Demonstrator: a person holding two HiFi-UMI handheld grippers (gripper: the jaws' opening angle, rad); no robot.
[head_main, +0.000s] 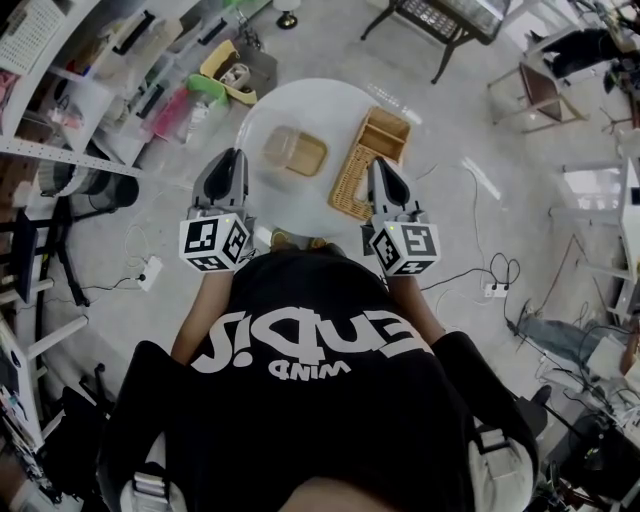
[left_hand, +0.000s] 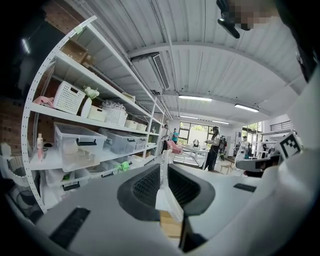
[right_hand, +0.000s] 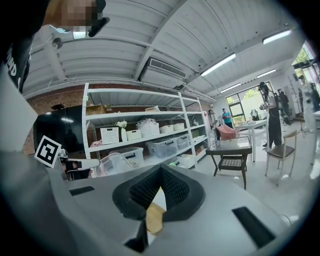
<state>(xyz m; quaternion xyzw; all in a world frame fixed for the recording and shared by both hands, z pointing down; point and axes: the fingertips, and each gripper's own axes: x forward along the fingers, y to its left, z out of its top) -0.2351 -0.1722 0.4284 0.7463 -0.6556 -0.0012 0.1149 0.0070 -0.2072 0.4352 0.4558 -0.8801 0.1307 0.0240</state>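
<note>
Hovering at the near edge of the round white table (head_main: 320, 105): held left gripper (head_main: 236, 158) just short of the clear lidded plastic box (head_main: 295, 150), right gripper (head_main: 377, 168) by the woven wicker tray (head_main: 385, 135), fingers clenched on nothing, apparently parked within easy reach.

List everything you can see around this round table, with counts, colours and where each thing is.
Table: one, white, round, in front of the person.
Plastic box: one, clear with a tan bottom, on the table's left half.
Basket: one, tan wicker, two compartments, on the table's right half.
Shelves: white, left of the table, holding clear bins.
Side table: one, black frame, beyond the round table.
Power strips: two, white, on the floor.
Left gripper: one, grey, over the table's near edge, fingers together.
Right gripper: one, grey, by the basket's near end, fingers together.
</note>
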